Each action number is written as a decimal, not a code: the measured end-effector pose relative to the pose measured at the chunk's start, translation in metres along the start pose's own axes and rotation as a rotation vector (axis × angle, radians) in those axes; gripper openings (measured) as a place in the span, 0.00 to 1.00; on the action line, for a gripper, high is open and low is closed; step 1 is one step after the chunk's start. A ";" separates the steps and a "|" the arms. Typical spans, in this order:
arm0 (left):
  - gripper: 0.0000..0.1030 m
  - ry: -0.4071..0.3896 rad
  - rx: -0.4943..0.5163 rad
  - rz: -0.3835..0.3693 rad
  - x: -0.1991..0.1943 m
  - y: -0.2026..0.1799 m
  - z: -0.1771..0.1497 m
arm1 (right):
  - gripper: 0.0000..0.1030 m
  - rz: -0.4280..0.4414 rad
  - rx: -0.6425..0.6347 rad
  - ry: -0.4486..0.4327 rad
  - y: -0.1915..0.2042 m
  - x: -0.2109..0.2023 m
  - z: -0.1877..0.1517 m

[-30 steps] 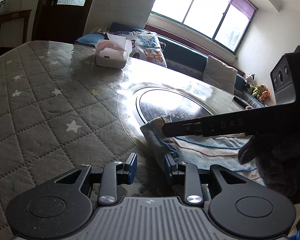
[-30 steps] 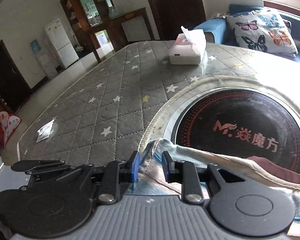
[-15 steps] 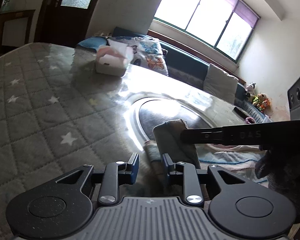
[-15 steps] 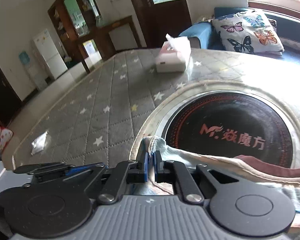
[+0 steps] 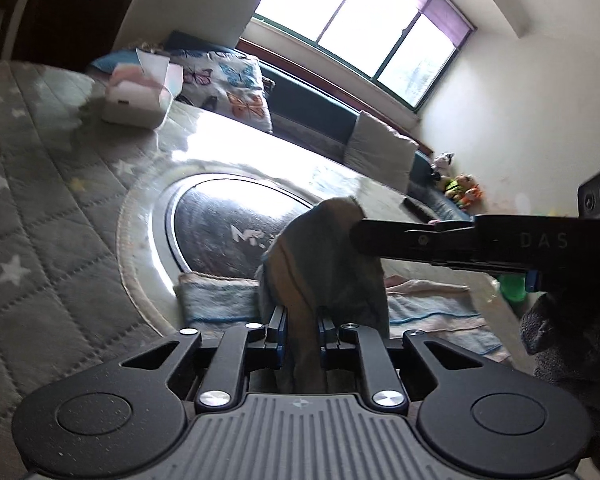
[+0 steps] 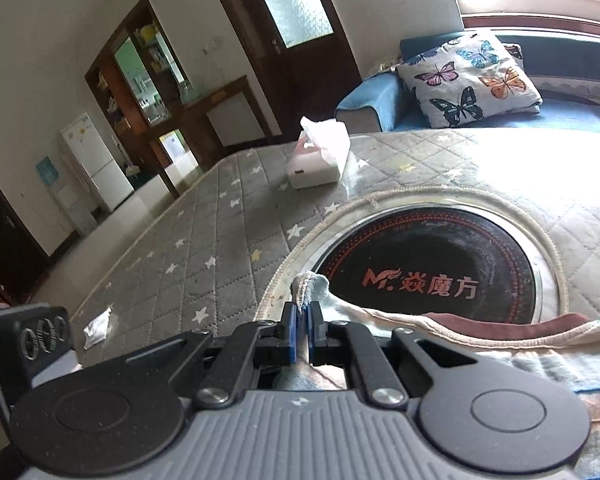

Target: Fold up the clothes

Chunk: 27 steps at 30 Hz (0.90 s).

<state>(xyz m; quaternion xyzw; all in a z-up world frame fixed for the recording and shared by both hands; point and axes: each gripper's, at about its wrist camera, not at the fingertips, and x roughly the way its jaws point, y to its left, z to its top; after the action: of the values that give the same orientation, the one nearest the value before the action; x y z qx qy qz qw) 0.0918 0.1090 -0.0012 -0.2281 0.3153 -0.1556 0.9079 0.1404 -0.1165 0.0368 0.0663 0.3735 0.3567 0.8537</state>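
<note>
Quilted table (image 6: 204, 240): garment (image 5: 324, 264) seemingly bunched, corner lifted.

Tissue box (image 6: 318, 156) sits beyond the round cooktop (image 6: 432, 264).

Right claw (image 6: 301, 322) pinched; left claw (image 5: 301, 322) apart.

matte black left claw (image 5: 300, 326), blue pads (image 5: 281, 330), silver screws, ribbed grey housing
</note>
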 end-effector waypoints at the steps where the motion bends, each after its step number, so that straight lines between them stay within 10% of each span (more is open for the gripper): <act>1: 0.15 0.001 -0.013 -0.006 0.000 0.003 0.001 | 0.04 0.004 0.002 -0.006 0.000 -0.002 0.000; 27: 0.25 0.111 0.025 0.002 -0.018 0.023 -0.008 | 0.04 0.009 0.010 0.045 0.019 0.046 -0.002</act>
<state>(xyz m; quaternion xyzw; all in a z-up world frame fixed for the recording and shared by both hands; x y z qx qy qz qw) 0.0764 0.1336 -0.0101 -0.2075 0.3635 -0.1713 0.8919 0.1498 -0.0727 0.0155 0.0644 0.3940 0.3601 0.8432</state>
